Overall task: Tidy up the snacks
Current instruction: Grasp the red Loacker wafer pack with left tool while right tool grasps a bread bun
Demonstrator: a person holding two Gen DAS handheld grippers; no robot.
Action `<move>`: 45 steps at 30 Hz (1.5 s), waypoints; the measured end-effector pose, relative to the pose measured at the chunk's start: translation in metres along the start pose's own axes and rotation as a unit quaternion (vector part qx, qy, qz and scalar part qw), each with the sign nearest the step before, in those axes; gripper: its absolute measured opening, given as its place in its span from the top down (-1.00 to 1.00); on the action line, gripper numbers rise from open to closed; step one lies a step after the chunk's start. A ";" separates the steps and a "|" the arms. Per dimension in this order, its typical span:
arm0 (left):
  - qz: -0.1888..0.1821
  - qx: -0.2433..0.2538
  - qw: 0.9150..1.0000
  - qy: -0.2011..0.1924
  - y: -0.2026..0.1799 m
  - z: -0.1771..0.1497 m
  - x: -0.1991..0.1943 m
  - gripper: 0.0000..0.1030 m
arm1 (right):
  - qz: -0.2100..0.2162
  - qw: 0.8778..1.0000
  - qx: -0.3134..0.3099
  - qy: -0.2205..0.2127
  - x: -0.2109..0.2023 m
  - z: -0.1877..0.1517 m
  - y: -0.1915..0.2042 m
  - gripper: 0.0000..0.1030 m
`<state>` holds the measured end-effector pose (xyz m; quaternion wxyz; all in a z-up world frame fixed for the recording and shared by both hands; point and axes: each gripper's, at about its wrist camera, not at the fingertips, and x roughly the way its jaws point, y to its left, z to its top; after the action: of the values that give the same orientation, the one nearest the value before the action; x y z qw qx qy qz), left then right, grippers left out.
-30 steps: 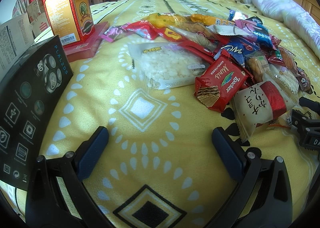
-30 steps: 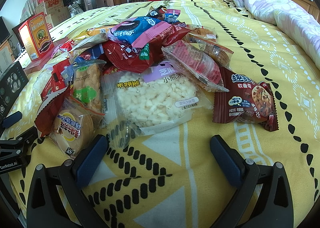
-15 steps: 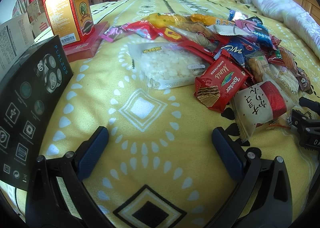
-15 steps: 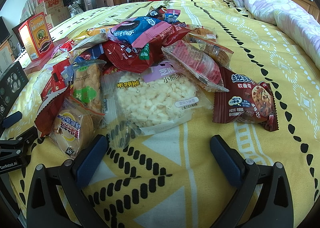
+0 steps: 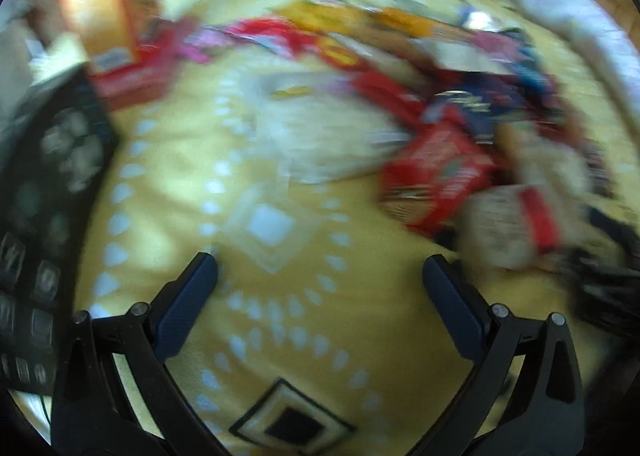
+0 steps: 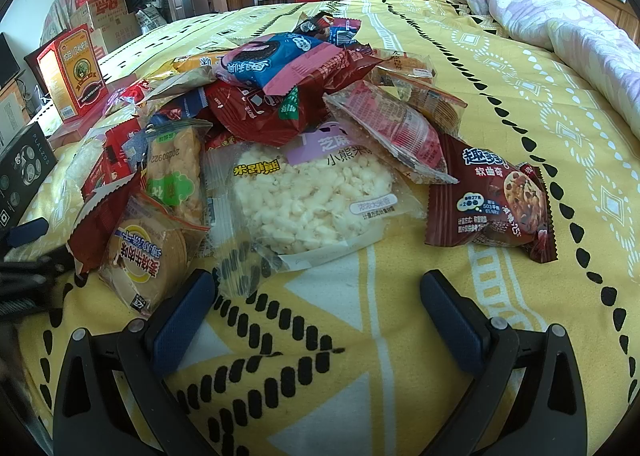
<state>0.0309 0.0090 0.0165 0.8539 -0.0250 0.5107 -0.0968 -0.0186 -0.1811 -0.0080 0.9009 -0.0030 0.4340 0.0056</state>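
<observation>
Snack pile [image 6: 288, 128] sits heaped mid-bed on the yellow patterned bedspread [image 6: 500, 128], packets overlapping with no order, so sorting looks not yet started. Nearest the right gripper [image 6: 316, 292]: clear puffed-rice bag [image 6: 308, 196], front edge almost between the fingertips. Brown cookie pack [image 6: 492, 200] lies flat to its right, partly under a red-and-clear wrapper [image 6: 388, 136]. Round biscuit pack [image 6: 148, 256] touches the left fingertip side, and a green-label rice cracker bar [image 6: 174, 168] leans on it. Blue sandwich-cookie pack [image 6: 264, 60] tops the heap.

Right gripper: jaws spread wide, nothing held, low over the bedspread facing the pile. Judgement: it's lined up for the rice bag, the easiest loose item at the edge.

Left gripper [image 5: 320, 276]: also wide apart and empty. Its view is heavily motion-blurred (camera swinging, my guess). I can make out a red wafer pack [image 5: 436, 172] and a pale bag [image 5: 320, 136]; labels unreadable.

Off to the side: black box [image 5: 48, 184] at the bed edge, orange-red carton [image 6: 72, 72] standing upright on a flat red box, well apart from the pile. Possibly sorting bins, can't confirm.

Hidden: lower packets in the heap are mostly covered; the count is impossible to tell. Left gripper shows only as a dark blurred bit at the left edge of the right view.
</observation>
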 end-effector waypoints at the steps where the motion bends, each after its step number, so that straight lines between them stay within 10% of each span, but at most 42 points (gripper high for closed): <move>1: -0.035 0.001 0.999 -0.005 0.003 0.004 -0.008 -0.96 | -0.003 1.000 -0.003 0.006 0.002 0.002 0.001 -1.00; 5: -0.121 0.011 0.992 -0.040 0.006 0.027 -0.024 -0.96 | 0.010 1.000 0.006 0.002 0.005 0.005 -0.004 -1.00; 12: -0.074 0.116 0.989 -0.052 -0.016 0.041 0.011 -0.66 | 0.035 0.999 -0.002 0.003 0.000 0.002 -0.011 -1.00; 15: -0.112 0.131 0.984 -0.048 -0.032 0.036 0.006 0.01 | 0.040 0.999 -0.021 0.016 -0.001 0.004 -0.010 -1.00; 20: -0.115 0.116 0.986 -0.033 -0.034 0.029 0.005 0.16 | 0.071 0.997 -0.016 0.041 -0.013 0.002 -0.014 -1.00; 22: -0.138 0.094 0.986 -0.018 -0.023 0.027 -0.003 0.61 | 0.084 0.995 -0.009 0.049 -0.023 0.000 -0.015 -0.97; 27: -0.135 0.079 0.988 -0.014 -0.008 0.007 -0.030 0.75 | 0.145 0.989 -0.010 0.026 -0.058 -0.001 -0.009 -0.57; 33: -0.141 0.038 0.989 -0.005 0.015 -0.003 -0.037 0.76 | 0.198 0.978 -0.065 0.003 -0.076 0.006 0.022 -0.47; 39: -0.152 0.013 0.988 0.006 0.026 0.001 -0.016 0.66 | 0.141 0.980 -0.139 0.008 -0.034 0.025 0.048 -0.47; 45: -0.135 0.004 0.991 -0.010 0.022 0.002 -0.008 -0.56 | 0.136 0.973 -0.182 0.036 -0.016 0.016 0.068 -0.18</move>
<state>0.0323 0.0324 0.0213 0.8381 -0.0913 0.4937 -0.2131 -0.0166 -0.1132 0.0144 0.8598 -0.1079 0.4544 0.2063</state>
